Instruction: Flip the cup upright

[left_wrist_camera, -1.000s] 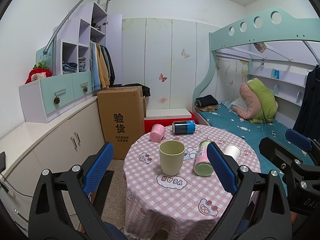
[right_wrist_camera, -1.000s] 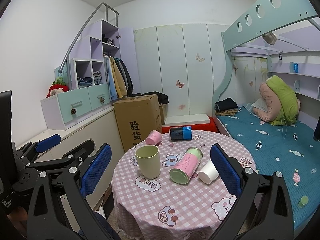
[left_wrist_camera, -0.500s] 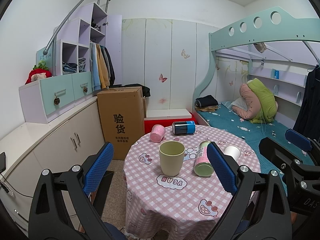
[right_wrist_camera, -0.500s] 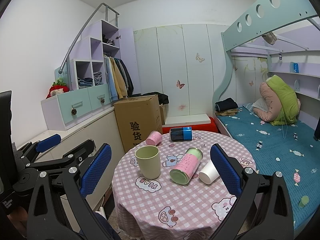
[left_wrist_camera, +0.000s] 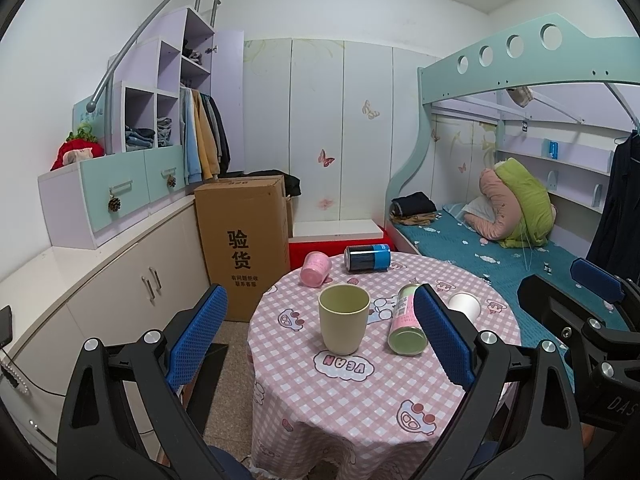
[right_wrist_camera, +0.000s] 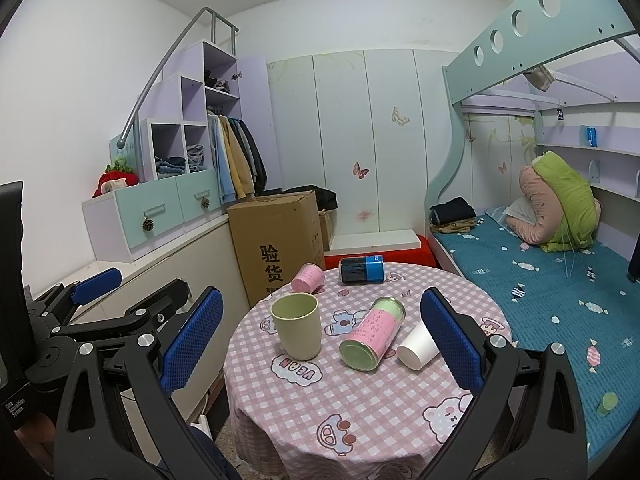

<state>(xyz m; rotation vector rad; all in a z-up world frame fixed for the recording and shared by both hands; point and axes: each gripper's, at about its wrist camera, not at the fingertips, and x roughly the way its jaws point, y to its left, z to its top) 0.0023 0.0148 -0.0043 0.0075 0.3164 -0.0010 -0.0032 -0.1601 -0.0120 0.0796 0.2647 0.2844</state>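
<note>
Pink-checked table (right_wrist_camera: 360,396): both the left gripper (left_wrist_camera: 320,344) and right gripper (right_wrist_camera: 320,344) hang released, short of it. Toppled white cup (right_wrist_camera: 416,347) touches the pink can (right_wrist_camera: 372,332); a careless grab might roll either off.

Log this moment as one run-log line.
left gripper: open, empty | right gripper: open, empty | green cup: upright | white paper cup, pink cup: on sides | table: untouched

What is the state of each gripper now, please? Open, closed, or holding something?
Left gripper: open, holding nothing, short of the table.
Right gripper: open, holding nothing, also short of the table.
</note>
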